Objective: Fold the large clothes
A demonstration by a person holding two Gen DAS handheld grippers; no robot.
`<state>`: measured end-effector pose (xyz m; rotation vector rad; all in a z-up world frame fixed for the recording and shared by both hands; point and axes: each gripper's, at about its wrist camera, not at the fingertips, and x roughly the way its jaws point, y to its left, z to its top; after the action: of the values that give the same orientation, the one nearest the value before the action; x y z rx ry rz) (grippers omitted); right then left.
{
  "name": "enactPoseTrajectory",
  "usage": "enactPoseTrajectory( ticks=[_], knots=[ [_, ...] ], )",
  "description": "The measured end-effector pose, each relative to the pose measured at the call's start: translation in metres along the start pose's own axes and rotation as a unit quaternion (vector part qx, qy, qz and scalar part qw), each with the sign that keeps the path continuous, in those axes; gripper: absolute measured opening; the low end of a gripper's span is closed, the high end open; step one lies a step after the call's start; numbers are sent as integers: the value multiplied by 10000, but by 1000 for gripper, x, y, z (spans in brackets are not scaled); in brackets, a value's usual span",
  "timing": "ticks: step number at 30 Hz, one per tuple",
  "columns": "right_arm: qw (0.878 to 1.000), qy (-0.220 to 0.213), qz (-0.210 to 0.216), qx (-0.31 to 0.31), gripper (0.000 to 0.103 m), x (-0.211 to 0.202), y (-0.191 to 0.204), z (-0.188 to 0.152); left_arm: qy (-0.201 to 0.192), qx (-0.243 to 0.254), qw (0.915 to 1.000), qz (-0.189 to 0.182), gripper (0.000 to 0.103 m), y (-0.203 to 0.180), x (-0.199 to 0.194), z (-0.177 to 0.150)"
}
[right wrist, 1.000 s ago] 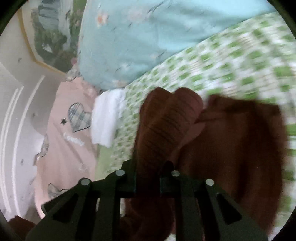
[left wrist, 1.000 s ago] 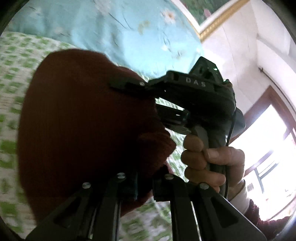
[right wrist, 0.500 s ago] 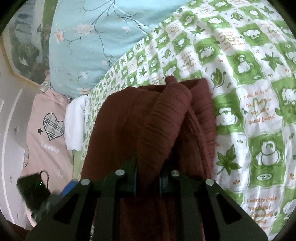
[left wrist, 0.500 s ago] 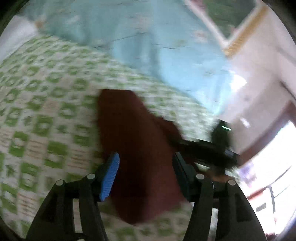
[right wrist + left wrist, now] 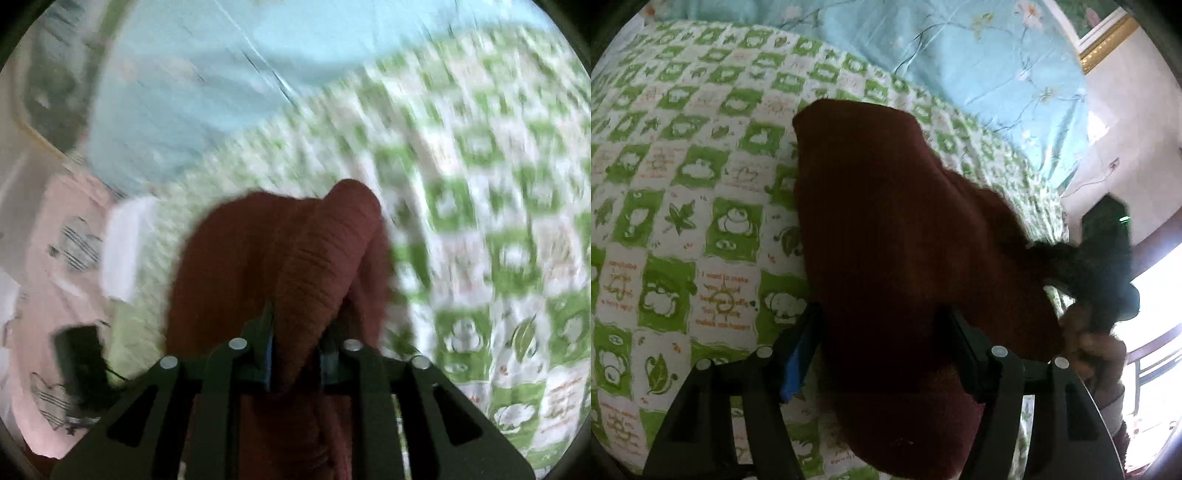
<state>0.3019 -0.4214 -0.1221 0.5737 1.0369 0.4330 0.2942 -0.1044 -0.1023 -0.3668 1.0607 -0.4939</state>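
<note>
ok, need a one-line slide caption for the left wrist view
Left gripper, jaws open, straddles a dark red knit garment on a green-and-white checked bedsheet.

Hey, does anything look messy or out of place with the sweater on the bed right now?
The dark red sweater lies bunched on the green checked bedsheet, not flat; the right tongs pinch a raised fold.

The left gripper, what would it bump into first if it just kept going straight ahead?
Most likely the dark red garment. The left gripper is open, with the cloth lying right between its fingers and stretching ahead over the green checked bedsheet. Depth is hard to judge, but nothing else sits in front.
</note>
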Motion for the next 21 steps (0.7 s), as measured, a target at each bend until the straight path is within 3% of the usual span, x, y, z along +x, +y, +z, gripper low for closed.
enactPoseTrajectory(
  ticks=[3,7,12,14,17,21],
  knots=[
    [9990,-199,311,238,29,-5,-11,-5,17,-89,9999,-104,67,2,5,1],
    [9984,-417,252,291,38,-25,-10,-7,41,-118,9998,-152,69,9,1,-3],
    [9984,-415,218,311,62,-39,-12,-11,59,-190,9997,-174,70,11,-1,0],
    [9987,-307,171,356,63,-36,-17,-14,3,-283,9994,-207,71,12,-8,3],
    [9988,-107,189,432,63,-26,-23,-14,-95,-228,9997,-25,81,11,-14,8],
    [9982,180,398,402,64,-6,-22,-10,234,-312,9992,-83,93,17,9,15]
  ],
)
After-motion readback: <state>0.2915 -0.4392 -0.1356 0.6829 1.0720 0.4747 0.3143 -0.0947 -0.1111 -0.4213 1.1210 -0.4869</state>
